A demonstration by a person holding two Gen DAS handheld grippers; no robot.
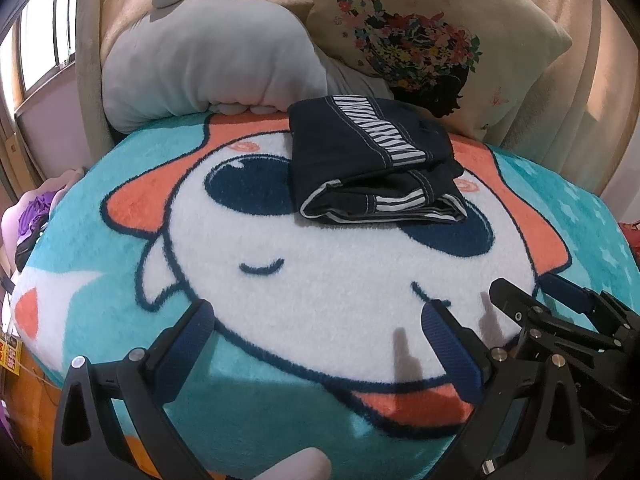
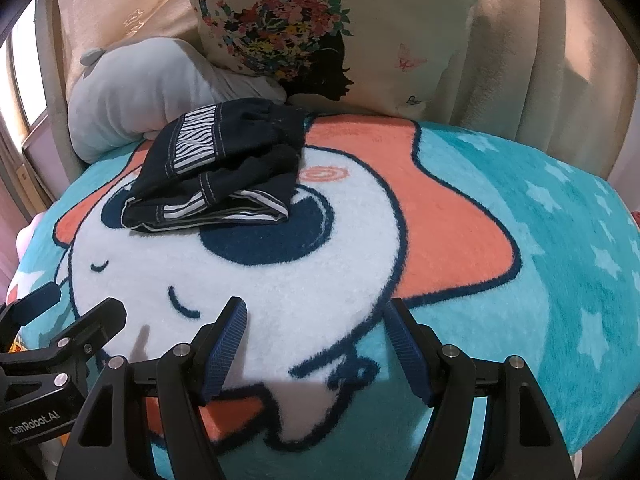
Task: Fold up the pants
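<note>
Where the pants (image 1: 372,160) lie, I find them folded into a compact stack on the cartoon-print blanket (image 1: 320,288), resting across the printed face's dark eye patches near the far edge. They are dark navy with a black-and-white striped band and white stitching; layered hems show at the near side of the stack. Neither device touches them.

I hold the left gripper (image 1: 320,344) low over the near part of the blanket, its blue-padded fingers (image 1: 188,344) spread apart and released, with nothing between them. I hold the right gripper (image 2: 316,344) just beside it, fingers (image 2: 230,344) likewise parted and empty. Each appears at the edge of the other's view, and both stand well apart from the pants.

Behind the stack, a grey plush cushion (image 1: 208,60) touches the blanket's far edge. A cream pillow (image 1: 432,36) with a floral silhouette print leans beside it. A window (image 1: 40,32) shows at far left.
</note>
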